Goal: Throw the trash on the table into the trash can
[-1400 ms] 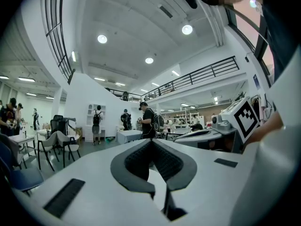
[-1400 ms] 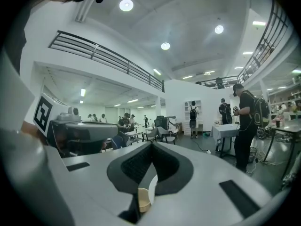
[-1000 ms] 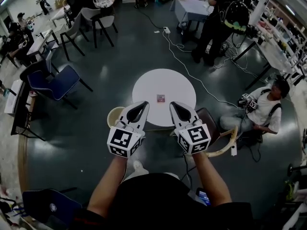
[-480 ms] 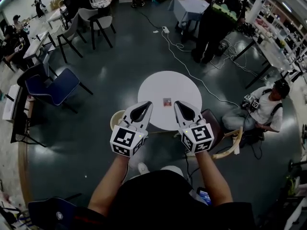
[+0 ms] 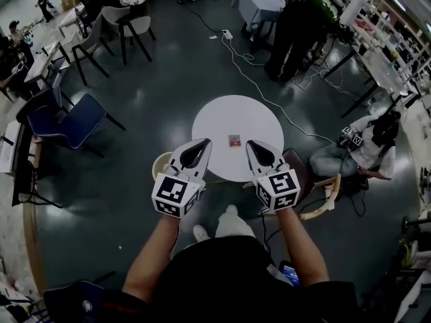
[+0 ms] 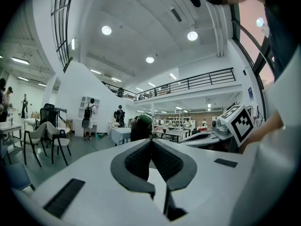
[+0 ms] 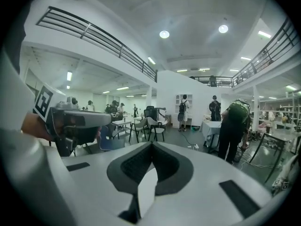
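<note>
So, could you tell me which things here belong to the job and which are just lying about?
Job: small packet on the round table, beige trash can beside it, left tool, right tool, both shut and empty.
Lying about: blue chair, floor cable, brown chair.

A glossy dark grey floor [image 5: 168, 93] spreads around a blue padded chair [image 5: 71, 121]. Beyond it stand pale shell chairs [image 5: 135, 24], and far right a white cable [image 5: 254, 81] snakes.
</note>
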Motion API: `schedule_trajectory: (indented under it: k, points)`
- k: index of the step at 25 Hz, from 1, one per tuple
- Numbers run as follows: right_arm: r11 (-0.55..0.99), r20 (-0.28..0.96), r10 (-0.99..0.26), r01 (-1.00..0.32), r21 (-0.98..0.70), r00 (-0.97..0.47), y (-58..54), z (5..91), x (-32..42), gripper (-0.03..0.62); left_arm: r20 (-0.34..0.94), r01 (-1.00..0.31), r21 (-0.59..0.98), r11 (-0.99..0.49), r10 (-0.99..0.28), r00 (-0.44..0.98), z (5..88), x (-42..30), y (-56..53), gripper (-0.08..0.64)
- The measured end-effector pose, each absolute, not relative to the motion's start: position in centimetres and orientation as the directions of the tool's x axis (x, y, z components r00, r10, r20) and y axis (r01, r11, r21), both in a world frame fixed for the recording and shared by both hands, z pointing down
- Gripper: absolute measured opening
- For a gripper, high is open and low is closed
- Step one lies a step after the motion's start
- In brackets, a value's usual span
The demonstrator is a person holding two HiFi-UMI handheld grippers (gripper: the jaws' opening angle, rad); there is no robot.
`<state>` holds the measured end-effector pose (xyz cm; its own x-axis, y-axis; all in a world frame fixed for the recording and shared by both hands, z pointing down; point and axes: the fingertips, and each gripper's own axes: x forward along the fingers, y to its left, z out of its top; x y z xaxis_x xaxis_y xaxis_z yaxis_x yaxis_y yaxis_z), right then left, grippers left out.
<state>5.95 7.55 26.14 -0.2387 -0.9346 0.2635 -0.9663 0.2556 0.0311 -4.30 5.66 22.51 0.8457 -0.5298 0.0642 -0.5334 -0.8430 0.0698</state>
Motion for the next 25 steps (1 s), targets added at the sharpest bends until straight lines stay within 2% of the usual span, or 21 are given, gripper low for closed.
schedule_trajectory:
  k: [10, 25]
  points:
    - [0.317, 0.338, -0.895, -0.948, 0.026, -0.290, 2.8, 29.6, 9.2, 0.018, 0.117, -0.556, 0.092, -0.826, -0.545, 0.830, 24.8, -0.7, 1.6, 0.014]
    - [0.481, 0.601, -0.718, -0.874, 0.064, -0.351, -4.6, 42.5, 14.6, 0.018, 0.232, -0.666, 0.151, -0.730, -0.629, 0.742, 30.6, 3.2, -5.1, 0.014]
